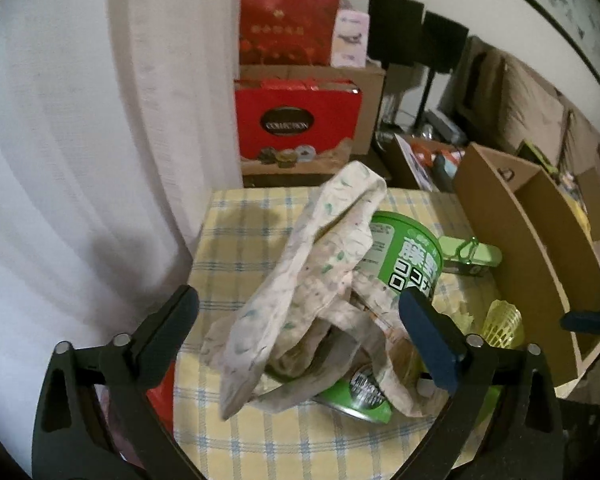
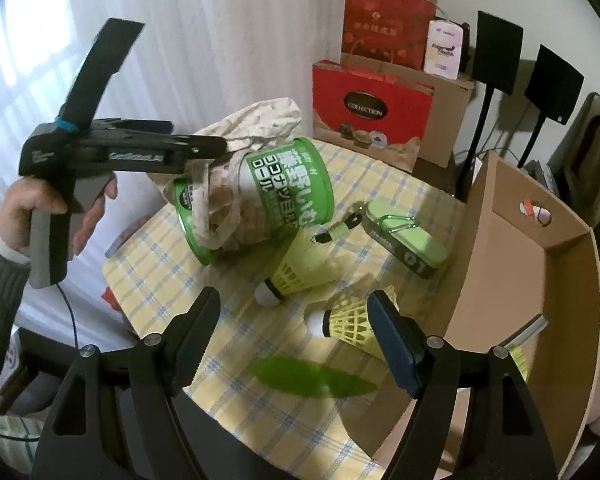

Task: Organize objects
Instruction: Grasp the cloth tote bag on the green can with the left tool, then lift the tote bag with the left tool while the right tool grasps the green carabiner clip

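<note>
Shuttlecock [image 2: 346,326] lay on its side on the bench [image 2: 228,392], white tip pointing left, just ahead of the right gripper [image 2: 292,340], whose fingers were open and empty, beside the box [image 2: 512,264].

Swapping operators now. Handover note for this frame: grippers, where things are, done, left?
Left gripper: open, jaws either side of the printed cloth bag; no grip visible.
Right gripper: open, empty, over the near shuttlecock.
On the checked tablecloth: green can on its side, tangled in the bag; second shuttlecock; green tin; green leaf-shaped piece.
Cardboard box stands at the right, little in it from what shows.
Done: nothing evident. Left: all the table items.
</note>
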